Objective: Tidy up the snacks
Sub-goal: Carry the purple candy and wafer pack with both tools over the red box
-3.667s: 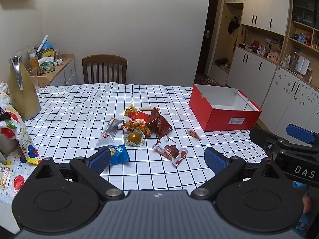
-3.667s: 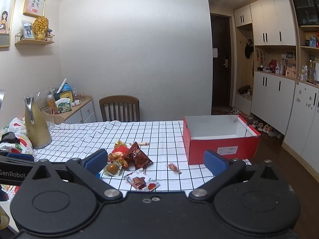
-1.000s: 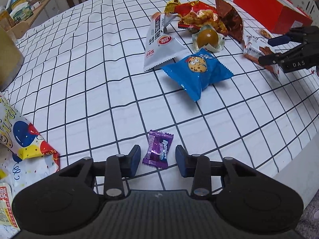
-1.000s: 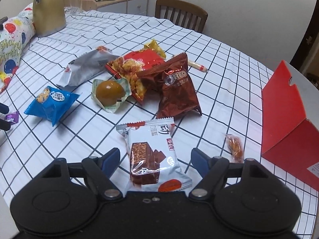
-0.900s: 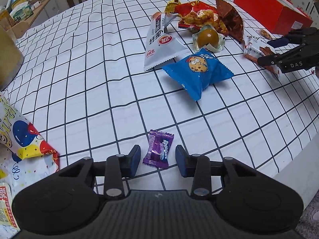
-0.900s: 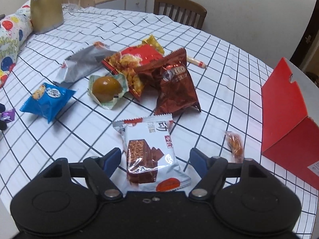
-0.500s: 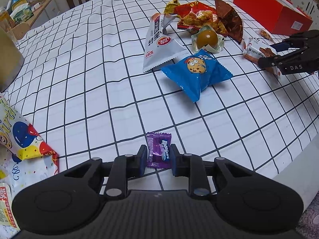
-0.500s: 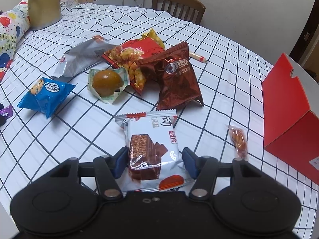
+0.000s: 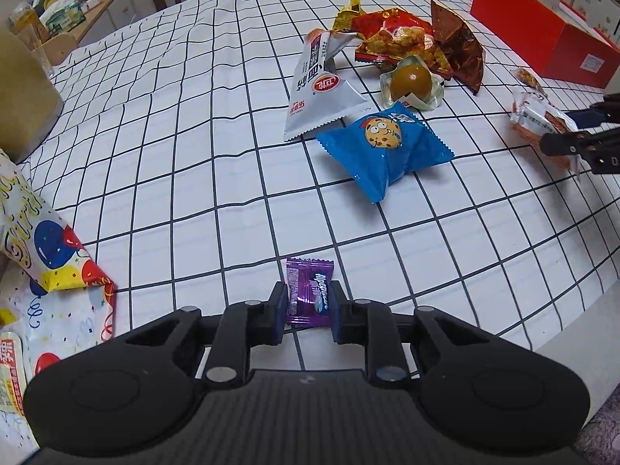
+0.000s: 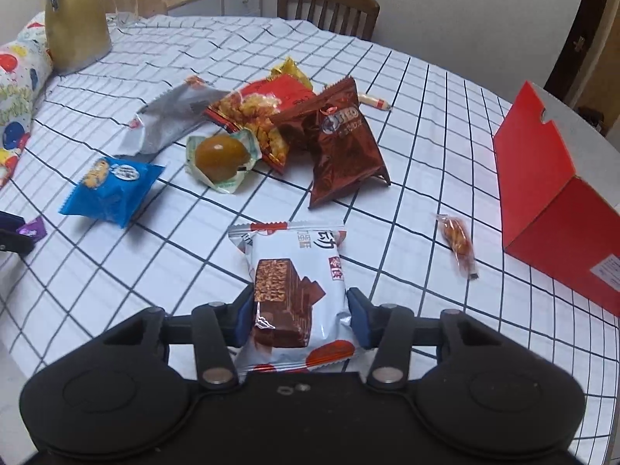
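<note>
On a checked tablecloth [image 9: 193, 155], the left tongs [image 9: 309, 306] pinch a purple candy [image 9: 309, 294] while the right tongs [image 10: 300, 310] are closing on a wafer packet [image 10: 298, 290], likely bound for the red box [image 10: 558, 201] beyond them.

Cover: white cloth with black grid lines [image 10: 193, 267], spread over the bench.
Vessel: gold metal jug [image 10: 75, 25], far left corner.
Seating: brown wooden slat-back chair [image 10: 329, 6], far side.
Bag: balloon-print party bag [image 9: 50, 248], left edge.
</note>
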